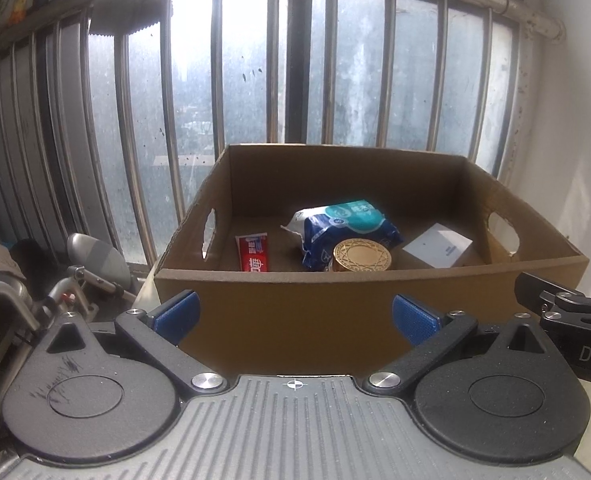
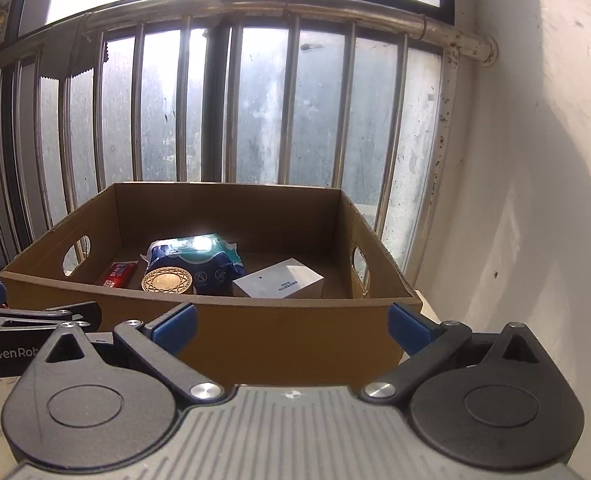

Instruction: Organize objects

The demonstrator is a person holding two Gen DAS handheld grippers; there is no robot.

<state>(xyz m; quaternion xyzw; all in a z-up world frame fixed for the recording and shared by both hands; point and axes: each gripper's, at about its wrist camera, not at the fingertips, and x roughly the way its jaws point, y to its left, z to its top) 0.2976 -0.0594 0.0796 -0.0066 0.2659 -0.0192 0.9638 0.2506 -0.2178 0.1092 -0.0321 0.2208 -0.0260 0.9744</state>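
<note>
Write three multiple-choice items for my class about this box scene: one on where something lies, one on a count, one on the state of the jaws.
1. The gold round tin lies: A) between toothpaste box and white box B) outside the carton C) on the white box.
2. Items in the cardboard box: A) two B) four C) six.
3. Both grippers' jaws are: A) shut on something B) open and empty C) hidden.

Key: 1 A, the red toothpaste box is left, the white box right. 2 B, those three plus the blue wipes pack. 3 B, the left gripper and right gripper show wide gaps.

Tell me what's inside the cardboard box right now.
Inside the cardboard box: a red toothpaste box, a blue wipes pack, a gold round lid and a white box. The front wall hides the floor nearest the cameras and whatever sits under the lid.
</note>
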